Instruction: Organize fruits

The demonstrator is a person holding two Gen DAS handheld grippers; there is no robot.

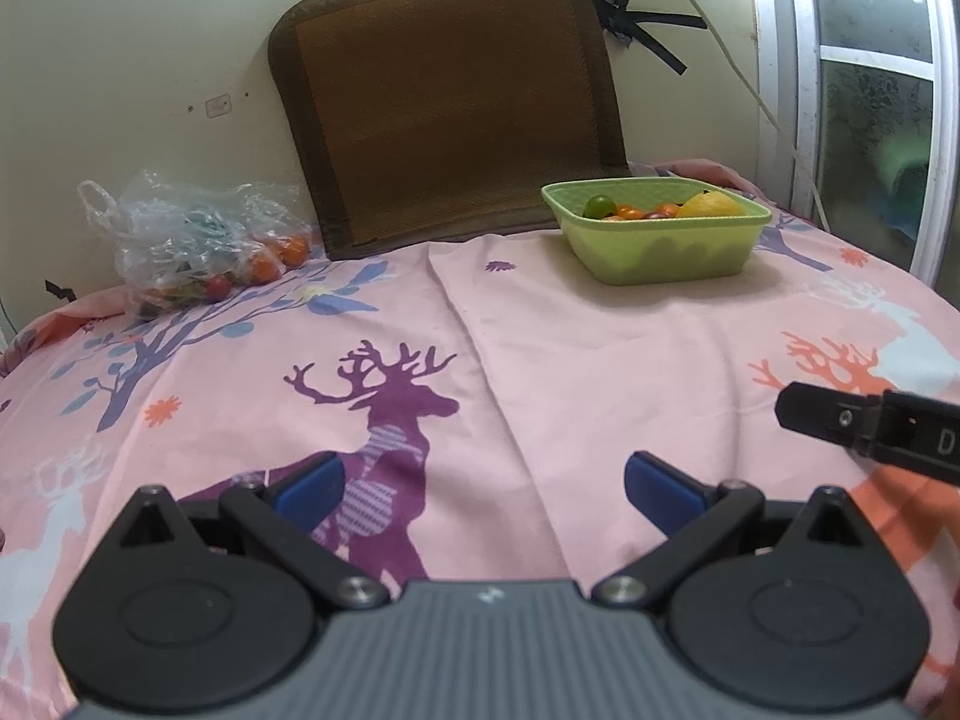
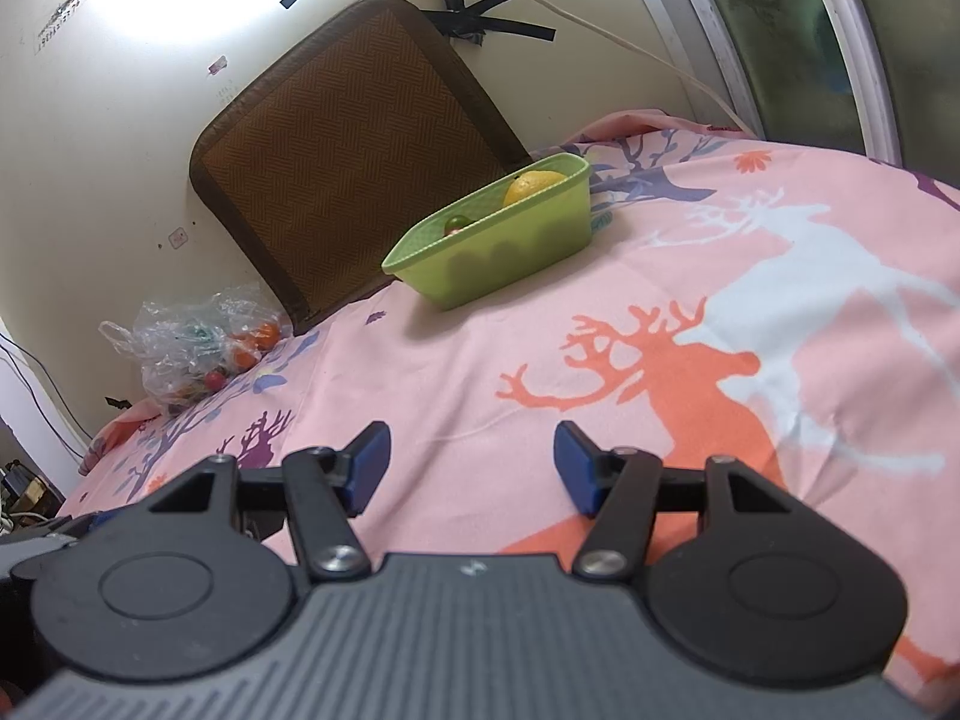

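Both tools, left tool (image 1: 483,483) and right tool (image 2: 472,459), are hanging with fingers apart, holding nothing. The green tub (image 1: 660,249) is sitting at one o'clock on the bed; only the left view is showing its small orange fruits (image 1: 630,213), while the fruit bag (image 1: 192,240) is lying at ten.

Daylight comes in soft through the frosted window (image 1: 870,90) and spreads evenly over the pink bedsheet (image 1: 570,348). In the right wrist view a blown-out white glare sits on the wall (image 2: 180,6), left of the woven mat (image 2: 336,150). The green bowl (image 2: 498,246) casts only a faint shadow on the sheet just in front of it. Both fisheye views bend hard at the edges, corners go black, and the window frame curves. Focus is slightly soft throughout.
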